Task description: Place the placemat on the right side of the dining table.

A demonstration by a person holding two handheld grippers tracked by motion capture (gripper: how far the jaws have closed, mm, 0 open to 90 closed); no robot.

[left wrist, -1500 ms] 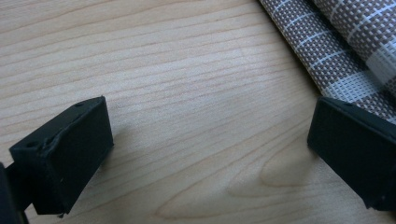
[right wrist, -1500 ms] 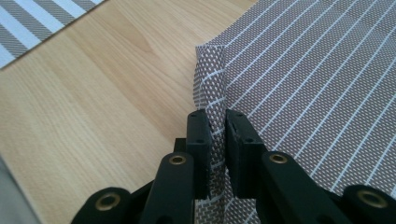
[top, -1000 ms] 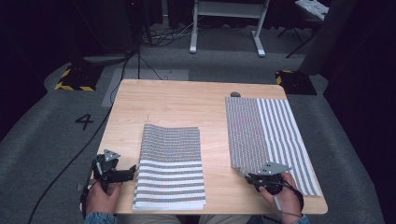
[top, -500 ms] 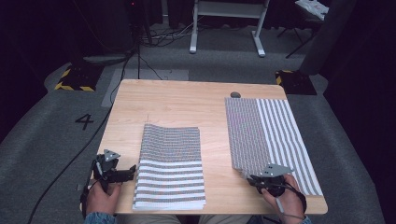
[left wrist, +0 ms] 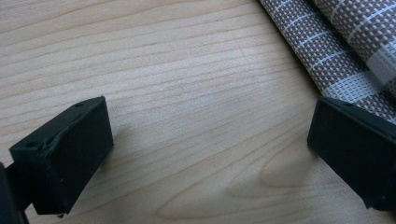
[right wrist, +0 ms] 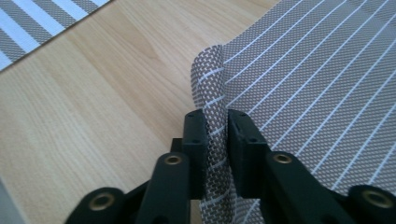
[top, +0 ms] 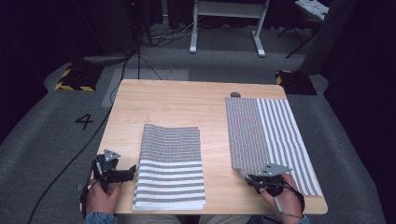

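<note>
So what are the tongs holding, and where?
The right tongs pinch the near corner of the striped mat, though they have just been opening. The left tongs stand open, holding nothing.

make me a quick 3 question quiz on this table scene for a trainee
1. True or false: the right gripper has the near corner of the long striped mat between its jaws.
2. What lies between the open jaws of the left gripper? A) bare table B) a cup C) a pen
3. Which lies nearer the left gripper: the folded mat or the small dark object at the far edge?

Key: 1 true. 2 A. 3 the folded mat.
</note>
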